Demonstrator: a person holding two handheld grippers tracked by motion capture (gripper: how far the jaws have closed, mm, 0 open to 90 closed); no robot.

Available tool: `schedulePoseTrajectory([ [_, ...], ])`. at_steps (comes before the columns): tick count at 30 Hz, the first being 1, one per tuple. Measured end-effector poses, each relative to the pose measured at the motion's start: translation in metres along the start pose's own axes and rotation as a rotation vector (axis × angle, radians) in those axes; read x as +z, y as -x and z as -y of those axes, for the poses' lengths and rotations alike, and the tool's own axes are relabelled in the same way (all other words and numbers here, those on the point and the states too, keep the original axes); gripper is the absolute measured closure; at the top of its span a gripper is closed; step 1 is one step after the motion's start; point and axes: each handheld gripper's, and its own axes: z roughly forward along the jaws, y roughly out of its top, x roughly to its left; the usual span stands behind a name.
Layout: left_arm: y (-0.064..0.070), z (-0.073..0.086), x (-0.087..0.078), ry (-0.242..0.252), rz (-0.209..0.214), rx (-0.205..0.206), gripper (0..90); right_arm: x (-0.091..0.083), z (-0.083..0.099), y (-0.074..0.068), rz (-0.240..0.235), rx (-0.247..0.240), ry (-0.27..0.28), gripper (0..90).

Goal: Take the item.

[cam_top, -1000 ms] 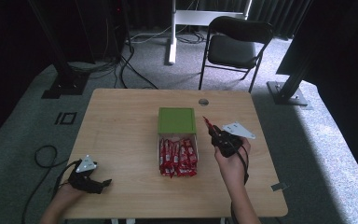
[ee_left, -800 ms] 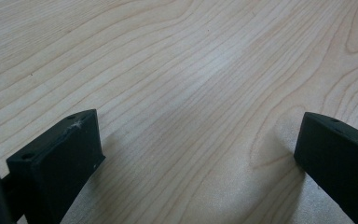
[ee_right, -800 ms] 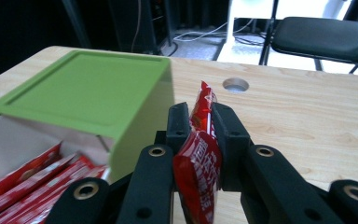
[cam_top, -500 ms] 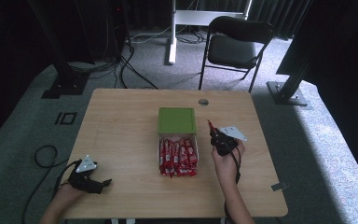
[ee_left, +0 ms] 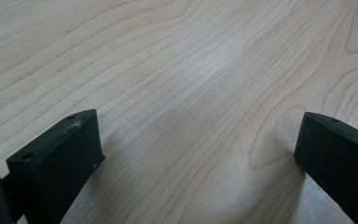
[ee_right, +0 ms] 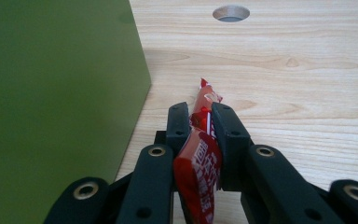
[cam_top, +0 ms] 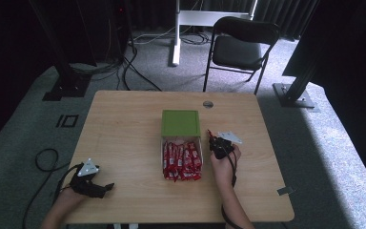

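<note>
A white box (cam_top: pixel 163 153) packed with several red snack packets (cam_top: pixel 182 160) lies mid-table, its green lid (cam_top: pixel 180 122) standing open behind it. My right gripper (cam_top: pixel 211 137) sits just right of the box and is shut on one red packet (ee_right: pixel 200 154), whose tip pokes out past the fingers (ee_right: pixel 227 130). The green lid (ee_right: pixel 51 102) rises close on the left in the right gripper view. My left gripper (cam_top: pixel 106 187) rests open on the wood near the front left corner, nothing between its jaws in the left gripper view.
The wooden table (cam_top: pixel 124 129) has a round cable hole (cam_top: pixel 208 104) near its far edge, seen as the cable hole (ee_right: pixel 230 13) ahead of the right gripper. A grey clip (cam_top: pixel 285 191) sits at the front right edge. A black chair (cam_top: pixel 240 45) stands beyond the table.
My right gripper, holding the red packet, has shifted slightly left and toward the far side, closer to the lid. The left gripper has stayed put.
</note>
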Motion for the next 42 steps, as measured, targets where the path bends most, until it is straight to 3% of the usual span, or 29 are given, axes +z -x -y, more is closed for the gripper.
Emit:
schedulePoseTrajectory([
  [16,0.0,0.0,0.0,0.0,0.0,0.0,1.5,0.013,0.015,0.002,-0.016,0.032,-0.074,75.6],
  [21,0.0,0.0,0.0,0.0,0.0,0.0,1.6,0.012,0.014,0.002,-0.011,0.032,-0.08,66.8],
  [22,0.0,0.0,0.0,0.0,0.0,0.0,1.6,0.009,0.012,0.003,-0.018,0.019,-0.065,59.2],
  [26,0.0,0.0,0.0,0.0,0.0,0.0,1.6,0.003,0.01,0.006,-0.039,0.015,-0.046,50.7],
  [27,0.0,0.0,0.0,0.0,0.0,0.0,1.6,-0.001,0.008,0.009,-0.048,-0.003,-0.041,44.5],
  [29,0.0,0.0,0.0,0.0,0.0,-0.002,1.6,-0.004,0.008,0.012,-0.051,-0.009,-0.035,43.9],
  [30,0.0,0.0,0.0,0.0,0.0,-0.002,1.6,-0.009,0.007,0.017,-0.073,0.012,-0.023,35.3],
  [31,0.0,0.0,0.0,0.0,0.0,-0.002,1.5,-0.011,0.008,0.019,-0.068,0.014,-0.015,32.1],
  [42,0.0,0.0,0.0,0.0,0.0,-0.002,1.6,-0.031,0.015,0.044,-0.064,-0.043,-0.022,26.2],
])
